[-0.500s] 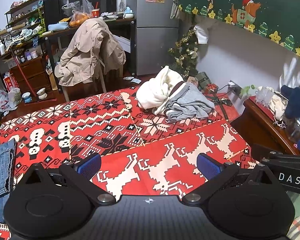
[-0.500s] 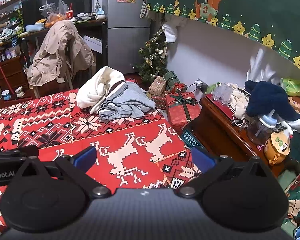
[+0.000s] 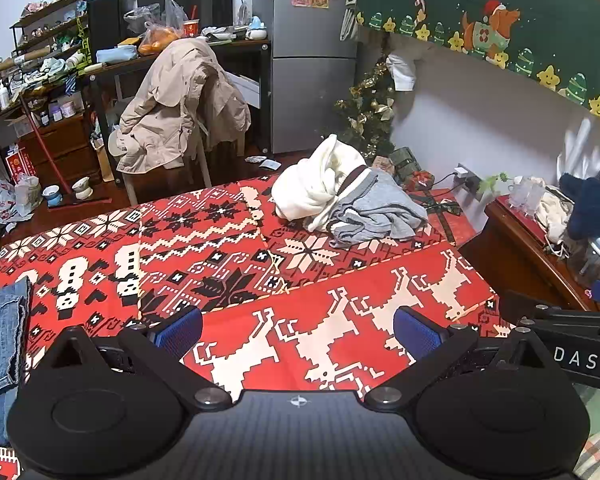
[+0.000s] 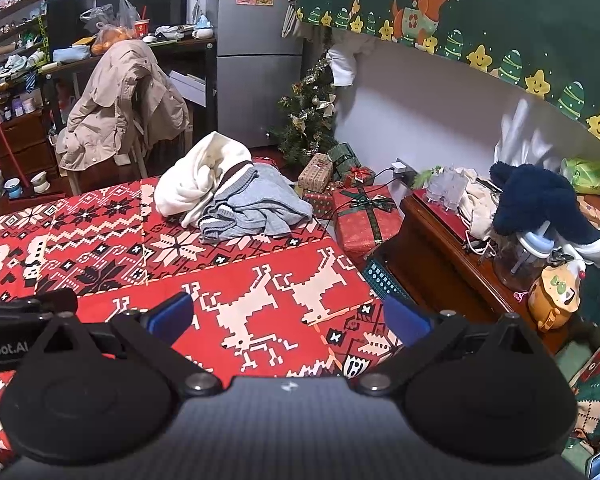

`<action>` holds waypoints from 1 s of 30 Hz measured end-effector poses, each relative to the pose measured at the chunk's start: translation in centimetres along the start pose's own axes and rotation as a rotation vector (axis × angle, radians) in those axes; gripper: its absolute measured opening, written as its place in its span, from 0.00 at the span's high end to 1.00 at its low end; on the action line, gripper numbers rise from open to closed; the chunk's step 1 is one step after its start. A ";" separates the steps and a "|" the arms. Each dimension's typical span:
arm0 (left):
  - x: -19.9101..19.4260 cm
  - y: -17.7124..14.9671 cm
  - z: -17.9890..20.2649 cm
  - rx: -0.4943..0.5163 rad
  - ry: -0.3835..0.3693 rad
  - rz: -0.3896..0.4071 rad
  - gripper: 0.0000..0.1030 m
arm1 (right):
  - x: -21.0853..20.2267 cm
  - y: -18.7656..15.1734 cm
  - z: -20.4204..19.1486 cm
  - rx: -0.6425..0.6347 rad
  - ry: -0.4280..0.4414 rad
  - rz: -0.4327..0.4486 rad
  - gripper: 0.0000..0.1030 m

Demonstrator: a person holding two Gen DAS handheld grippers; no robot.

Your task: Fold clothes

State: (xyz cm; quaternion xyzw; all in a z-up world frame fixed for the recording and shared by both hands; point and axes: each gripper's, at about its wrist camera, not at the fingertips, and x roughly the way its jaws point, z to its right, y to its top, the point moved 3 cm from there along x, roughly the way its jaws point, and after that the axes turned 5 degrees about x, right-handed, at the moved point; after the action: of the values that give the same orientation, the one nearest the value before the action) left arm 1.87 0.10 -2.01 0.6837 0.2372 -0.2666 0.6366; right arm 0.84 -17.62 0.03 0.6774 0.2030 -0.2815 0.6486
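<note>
A crumpled pile lies at the far side of the red patterned cloth (image 3: 320,280): a white garment (image 3: 308,188) (image 4: 196,180) and a grey knit garment (image 3: 380,212) (image 4: 260,204) with dark striped trim. Folded blue jeans (image 3: 0,332) rest at the cloth's left edge in the left wrist view. My left gripper (image 3: 298,326) hangs open over the near part of the cloth, nothing between its blue pads. My right gripper (image 4: 288,314) is open too, over the cloth's near right part, well short of the pile. The right gripper's body (image 3: 572,344) shows at the left view's right edge.
A wooden side table (image 4: 440,248) crowded with bottles and a dark blue plush stands right of the cloth. Wrapped gift boxes (image 4: 364,216) and a small Christmas tree (image 4: 312,120) sit beyond. A chair draped with a beige coat (image 3: 180,108) stands behind the far edge.
</note>
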 end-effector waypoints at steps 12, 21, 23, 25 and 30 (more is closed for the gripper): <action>0.0 -0.1 0.1 0.001 -0.007 0.000 0.00 | -0.1 0.0 0.2 0.003 -0.001 -0.005 0.01; 0.0 0.0 0.1 0.005 -0.007 0.001 0.00 | 0.1 -0.1 0.3 0.005 0.003 -0.010 0.01; 0.0 0.0 0.1 0.004 -0.010 0.002 0.00 | 0.1 0.0 0.4 0.005 0.003 -0.010 0.01; 0.0 0.0 0.2 0.005 -0.010 0.002 0.00 | 0.1 0.0 0.4 0.003 0.002 -0.010 0.01; 0.2 0.1 0.2 0.006 -0.013 0.001 0.00 | 0.4 0.0 0.3 -0.002 -0.001 -0.010 0.01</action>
State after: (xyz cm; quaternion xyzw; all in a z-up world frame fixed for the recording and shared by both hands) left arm 2.07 -0.11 -2.06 0.6841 0.2319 -0.2714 0.6360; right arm 1.10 -17.98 -0.16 0.6756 0.2063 -0.2850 0.6478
